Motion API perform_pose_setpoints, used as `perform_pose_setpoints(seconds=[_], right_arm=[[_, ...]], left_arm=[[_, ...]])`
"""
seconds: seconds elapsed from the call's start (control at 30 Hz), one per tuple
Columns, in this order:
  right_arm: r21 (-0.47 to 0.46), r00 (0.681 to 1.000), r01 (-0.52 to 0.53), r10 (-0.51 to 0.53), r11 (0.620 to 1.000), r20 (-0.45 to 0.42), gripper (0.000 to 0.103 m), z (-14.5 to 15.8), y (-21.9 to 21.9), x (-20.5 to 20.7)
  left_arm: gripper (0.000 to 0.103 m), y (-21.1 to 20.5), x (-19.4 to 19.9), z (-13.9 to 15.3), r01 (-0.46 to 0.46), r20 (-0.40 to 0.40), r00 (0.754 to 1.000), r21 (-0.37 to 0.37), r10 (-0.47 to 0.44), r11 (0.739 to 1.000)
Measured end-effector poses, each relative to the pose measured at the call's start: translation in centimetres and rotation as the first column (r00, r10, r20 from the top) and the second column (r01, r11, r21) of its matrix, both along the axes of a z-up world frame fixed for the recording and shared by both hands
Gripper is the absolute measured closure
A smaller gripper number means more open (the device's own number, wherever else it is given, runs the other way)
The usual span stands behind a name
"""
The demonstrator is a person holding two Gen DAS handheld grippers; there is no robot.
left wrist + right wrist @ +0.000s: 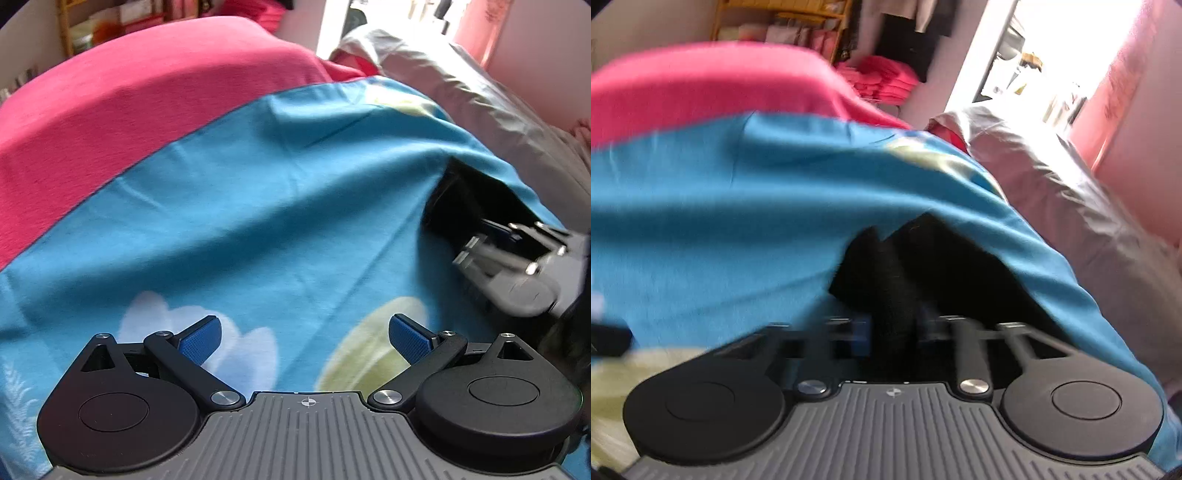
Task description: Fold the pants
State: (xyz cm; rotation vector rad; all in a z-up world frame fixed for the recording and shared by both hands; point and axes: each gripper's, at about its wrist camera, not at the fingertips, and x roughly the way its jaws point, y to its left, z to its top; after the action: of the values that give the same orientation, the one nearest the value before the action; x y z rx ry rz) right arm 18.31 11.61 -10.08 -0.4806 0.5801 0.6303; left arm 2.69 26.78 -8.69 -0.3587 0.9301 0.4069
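The black pants (pixel 923 266) lie bunched on a blue patterned sheet (pixel 701 240). My right gripper (pixel 894 332) is shut on a fold of the pants and holds it just above the sheet; the view is blurred. In the left wrist view the pants (pixel 465 199) show as a dark mass at the right, with the right gripper (pixel 476 251) clamped on them. My left gripper (pixel 306 336) is open and empty, over the blue sheet (pixel 258 221), well left of the pants.
A pink blanket (pixel 129 110) covers the far left of the bed. A grey quilt (pixel 480 103) lies along the right. Shelves and stacked pink cloth (pixel 882 81) stand beyond the bed, near a bright doorway.
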Motion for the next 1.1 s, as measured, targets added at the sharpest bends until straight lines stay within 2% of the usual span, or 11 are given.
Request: perform_pose_setpoints(seconds=[0.13,0.3,0.5,0.67,0.77,0.83,0.9,0.97,1.0,1.07,1.1], right_arm=[[0.232,0.99,0.069,-0.039,0.97,-0.135,0.082,5.0,-5.0,1.1],[0.393,0.984,0.12,-0.056,0.912,-0.17,0.082,9.8,-11.4,0.7],[0.487,0.969,0.23,-0.15,0.842,-0.198,0.083,12.1,-20.2,0.1],[0.512,0.933,0.359,-0.295,0.78,-0.205,0.085,11.6,-28.4,-0.9],[0.545,0.888,0.458,-0.39,0.703,-0.243,0.085,10.8,-34.4,-2.4],[0.547,0.837,0.543,-0.469,0.638,-0.283,0.085,8.8,-38.1,-3.7],[0.485,0.78,0.623,-0.536,0.614,-0.324,0.08,5.6,-40.7,-4.3],[0.319,0.664,0.747,-0.637,0.583,-0.391,0.078,1.9,-42.5,-3.9],[0.343,0.653,0.757,-0.63,0.556,-0.42,0.077,1.1,-43.4,-4.3],[0.408,0.653,0.756,-0.634,0.513,-0.413,0.059,1.7,-44.0,-4.9],[0.414,0.648,0.757,-0.667,0.506,-0.368,0.044,2.3,-43.7,-5.0]], left_arm=[[0.0,-2.6,1.9,-0.3,0.072,0.021,0.997,-0.028,-0.072,0.997],[0.0,-9.0,6.4,-0.7,0.224,0.048,0.974,-0.092,-0.221,0.97],[0.0,-17.8,11.1,-1.2,0.396,0.071,0.917,-0.065,-0.391,0.916],[0.0,-20.6,12.0,-1.0,0.464,0.054,0.886,-0.066,-0.461,0.884],[0.0,-21.4,10.5,-0.2,0.554,0.086,0.832,-0.076,-0.549,0.829],[0.0,-21.6,9.4,-0.1,0.589,0.081,0.808,-0.061,-0.584,0.806],[0.0,-21.5,9.1,0.0,0.595,0.068,0.803,-0.071,-0.592,0.8],[0.0,-21.0,9.0,0.3,0.591,0.066,0.806,-0.085,-0.588,0.802],[0.0,-20.8,9.2,0.6,0.589,0.063,0.808,-0.081,-0.586,0.804],[0.0,-20.8,9.5,1.5,0.584,0.074,0.811,-0.056,-0.58,0.81],[0.0,-20.9,9.8,2.0,0.583,0.081,0.812,-0.042,-0.579,0.812]])
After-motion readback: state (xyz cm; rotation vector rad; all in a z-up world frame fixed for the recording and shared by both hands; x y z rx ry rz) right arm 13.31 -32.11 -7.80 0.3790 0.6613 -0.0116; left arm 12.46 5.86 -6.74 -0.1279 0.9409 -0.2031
